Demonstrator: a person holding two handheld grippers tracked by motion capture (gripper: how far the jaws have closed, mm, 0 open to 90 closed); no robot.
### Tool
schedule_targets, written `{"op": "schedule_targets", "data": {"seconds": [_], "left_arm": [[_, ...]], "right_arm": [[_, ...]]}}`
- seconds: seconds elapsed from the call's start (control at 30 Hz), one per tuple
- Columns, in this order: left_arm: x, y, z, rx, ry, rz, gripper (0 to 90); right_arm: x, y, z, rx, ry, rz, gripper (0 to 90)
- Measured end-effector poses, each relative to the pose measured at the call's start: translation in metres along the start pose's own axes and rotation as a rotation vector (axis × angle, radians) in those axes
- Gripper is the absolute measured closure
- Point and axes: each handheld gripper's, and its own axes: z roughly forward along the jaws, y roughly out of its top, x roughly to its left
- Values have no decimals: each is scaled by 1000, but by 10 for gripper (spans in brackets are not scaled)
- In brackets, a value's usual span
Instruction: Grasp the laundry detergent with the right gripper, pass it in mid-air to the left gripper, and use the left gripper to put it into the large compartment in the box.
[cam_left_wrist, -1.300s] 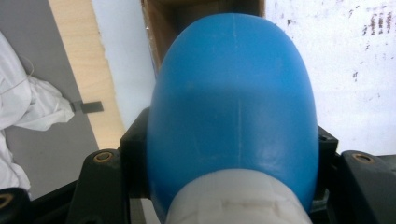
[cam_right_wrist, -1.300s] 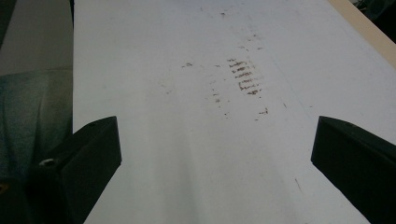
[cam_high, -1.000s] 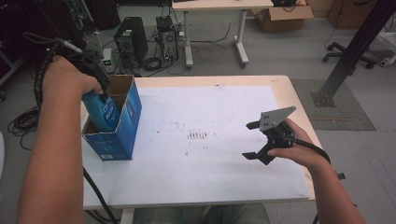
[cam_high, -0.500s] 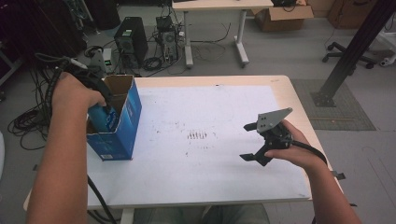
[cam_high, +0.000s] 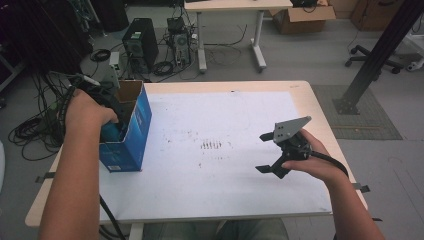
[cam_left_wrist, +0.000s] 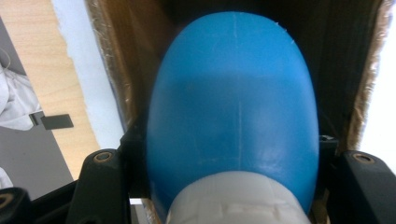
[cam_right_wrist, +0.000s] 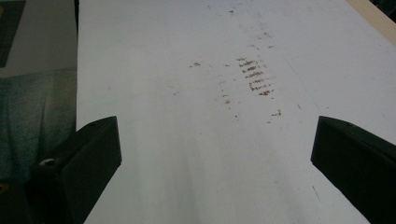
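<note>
Your left gripper (cam_left_wrist: 233, 186) squeezed the blue bottle (cam_left_wrist: 233, 107) down inside the blue box (cam_high: 131, 131), & your right gripper (cam_high: 272, 152), well right of the box, was wide open w/ nothing in it.

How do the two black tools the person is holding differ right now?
The left tool is clamped on a blue bottle, while the right tool is open and holds nothing. The left tool reaches down into the blue cardboard box; the right tool hangs over the white table sheet. Both have two black jaws.
</note>
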Motion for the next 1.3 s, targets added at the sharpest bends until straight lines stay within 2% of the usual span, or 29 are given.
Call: {"op": "schedule_targets", "data": {"seconds": [0.37, 0.73, 1.3], "left_arm": [[-4, 0, 14, 1, -7, 9, 385], [-4, -1, 23, -9, -2, -2, 385], [-3, -2, 25, -40, -1, -12, 380]], "right_arm": [[1, 0, 2, -1, 0, 3, 18], [1, -1, 2, -1, 1, 1, 18], [2, -3, 7, -2, 8, 4, 18]]}}
